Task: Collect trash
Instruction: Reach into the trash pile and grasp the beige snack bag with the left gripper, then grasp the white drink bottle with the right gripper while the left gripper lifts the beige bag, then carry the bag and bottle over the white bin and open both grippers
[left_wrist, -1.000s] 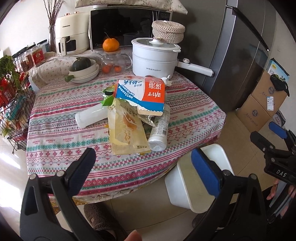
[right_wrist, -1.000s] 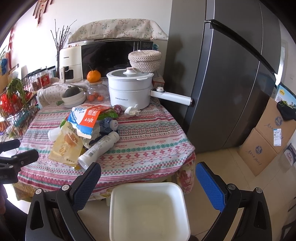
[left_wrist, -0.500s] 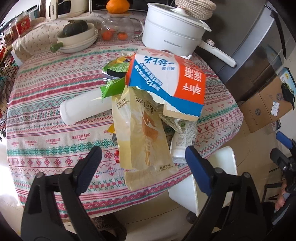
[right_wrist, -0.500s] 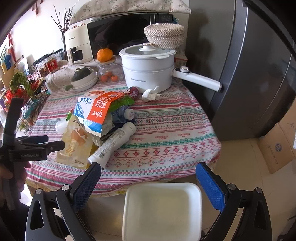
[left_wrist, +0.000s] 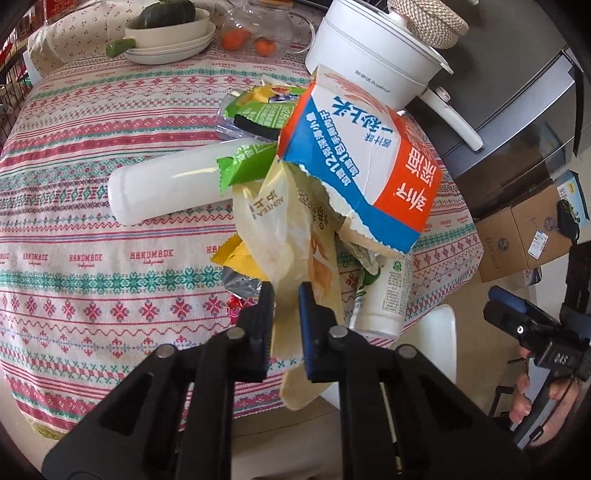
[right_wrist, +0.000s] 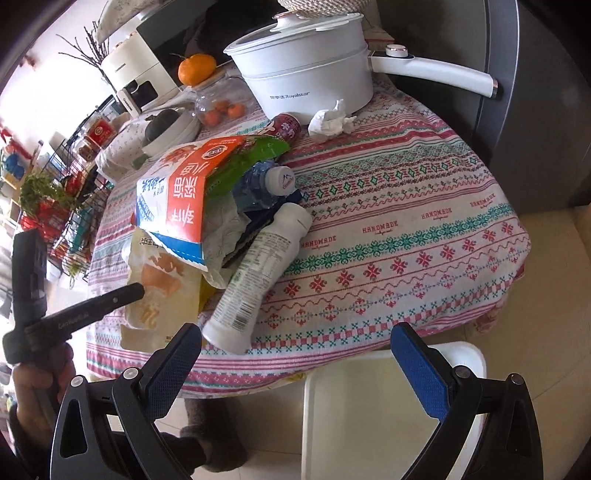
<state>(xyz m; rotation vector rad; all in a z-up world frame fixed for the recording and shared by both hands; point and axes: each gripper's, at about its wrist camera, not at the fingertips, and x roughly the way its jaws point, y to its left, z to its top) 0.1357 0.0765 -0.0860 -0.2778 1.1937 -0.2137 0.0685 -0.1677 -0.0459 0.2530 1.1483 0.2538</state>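
A heap of trash lies on the patterned tablecloth (left_wrist: 74, 266): a yellow plastic bag (left_wrist: 295, 243), a torn blue, white and orange carton (left_wrist: 362, 162), a white bottle (left_wrist: 166, 184), a labelled white bottle (right_wrist: 258, 273), green wrappers (left_wrist: 258, 110), a blue water bottle (right_wrist: 262, 184) and a crumpled tissue (right_wrist: 330, 120). My left gripper (left_wrist: 286, 314) is shut on the lower part of the yellow bag at the table's front edge. My right gripper (right_wrist: 295, 365) is open and empty, low over a white bin (right_wrist: 369, 413) on the floor.
A white electric pot (right_wrist: 310, 74) with a long handle, a glass teapot (right_wrist: 218, 103) with oranges and stacked bowls with a squash (left_wrist: 170, 33) stand at the back of the table. A grey fridge (right_wrist: 535, 110) and cardboard boxes (left_wrist: 524, 229) are to the right.
My left gripper moved forward and down to the heap and shut on the yellow bag. My right gripper moved closer to the table and stayed open.
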